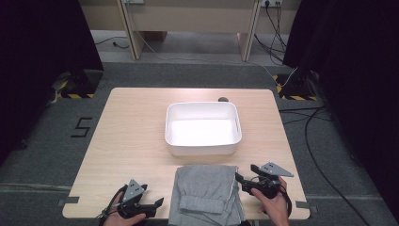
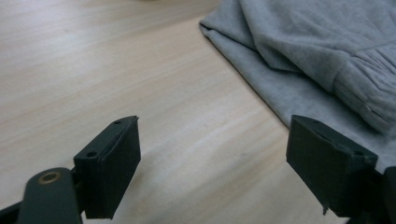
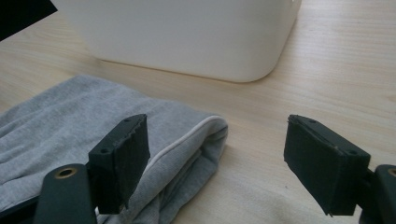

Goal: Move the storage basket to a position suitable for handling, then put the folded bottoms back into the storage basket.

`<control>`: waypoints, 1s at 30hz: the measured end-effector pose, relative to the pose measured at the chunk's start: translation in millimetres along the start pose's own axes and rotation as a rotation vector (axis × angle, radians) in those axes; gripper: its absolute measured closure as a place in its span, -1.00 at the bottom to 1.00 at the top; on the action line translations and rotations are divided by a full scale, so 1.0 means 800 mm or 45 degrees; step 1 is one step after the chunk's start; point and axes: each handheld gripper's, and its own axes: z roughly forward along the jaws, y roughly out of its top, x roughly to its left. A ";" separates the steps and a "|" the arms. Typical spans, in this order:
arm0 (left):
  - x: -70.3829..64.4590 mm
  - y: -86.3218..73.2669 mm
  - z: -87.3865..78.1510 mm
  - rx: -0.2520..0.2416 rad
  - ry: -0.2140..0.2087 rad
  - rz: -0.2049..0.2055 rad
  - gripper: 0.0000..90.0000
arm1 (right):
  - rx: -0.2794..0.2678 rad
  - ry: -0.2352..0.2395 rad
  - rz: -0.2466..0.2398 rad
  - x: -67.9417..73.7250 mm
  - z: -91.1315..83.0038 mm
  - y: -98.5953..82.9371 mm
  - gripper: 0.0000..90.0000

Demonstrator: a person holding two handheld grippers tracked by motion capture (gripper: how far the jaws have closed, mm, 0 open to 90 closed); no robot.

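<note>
A folded grey sweatshirt-fabric garment (image 1: 207, 193) lies at the near edge of the pale wooden desk (image 1: 127, 136), between the two grippers and just in front of a white rectangular plastic tub (image 1: 203, 128), which stands apart from it toward the middle of the desk. The garment's long axis runs from the person toward the tub, so each of its long sides faces one gripper.

The right gripper (image 1: 245, 181) sits at the garment's far right corner, its jaws spread wide. In the right gripper view that rounded corner fold, with its thin white piping, lies just ahead of the jaws, nearer the left-hand one, and partly within the gap. The left gripper (image 1: 159, 203) rests lower down, near the garment's left side but still on bare wood, its jaws also spread. In the left gripper view the cloth's left edge (image 2: 261, 79) runs diagonally ahead and toward the right-hand jaw.

The right gripper looks the nearer of the two: a short push forward and slightly left should bring the corner fully between its jaws, while the left would need to slide sideways to reach the edge
</note>
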 end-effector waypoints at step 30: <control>-0.067 -0.002 0.024 0.033 -0.246 0.061 -0.67 | 0.031 0.051 -0.003 0.007 0.005 -0.003 -0.49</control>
